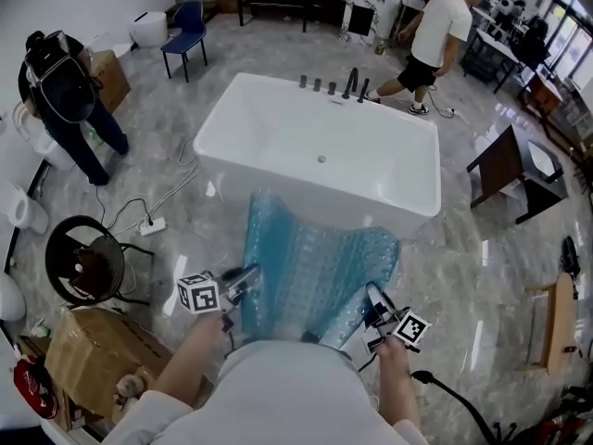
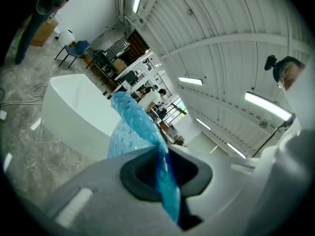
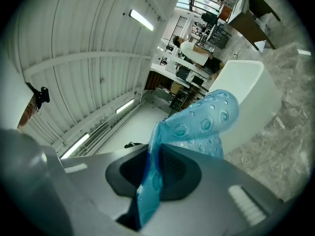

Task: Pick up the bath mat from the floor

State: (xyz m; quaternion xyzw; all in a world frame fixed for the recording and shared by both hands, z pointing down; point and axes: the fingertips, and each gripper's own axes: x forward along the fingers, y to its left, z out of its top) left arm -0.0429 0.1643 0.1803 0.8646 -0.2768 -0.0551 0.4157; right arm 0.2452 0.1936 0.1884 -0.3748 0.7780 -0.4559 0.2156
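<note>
The translucent blue bath mat (image 1: 310, 267) with round suction bumps hangs lifted in front of me, its far end draped toward the white bathtub (image 1: 315, 146). My left gripper (image 1: 243, 281) is shut on the mat's near left corner, and my right gripper (image 1: 375, 311) is shut on its near right corner. In the left gripper view the bath mat (image 2: 140, 127) runs edge-on between the closed jaws. The right gripper view shows the bath mat (image 3: 197, 124) pinched the same way, its free part curling up toward the bathtub (image 3: 246, 97).
A person with a backpack (image 1: 65, 100) stands at the left; another person (image 1: 435, 35) walks behind the tub. A cardboard box (image 1: 97, 355) and a round black stand (image 1: 83, 262) sit at my left. A power strip with cables (image 1: 148, 225) lies on the marble floor. A dark easel-like frame (image 1: 510, 170) stands at the right.
</note>
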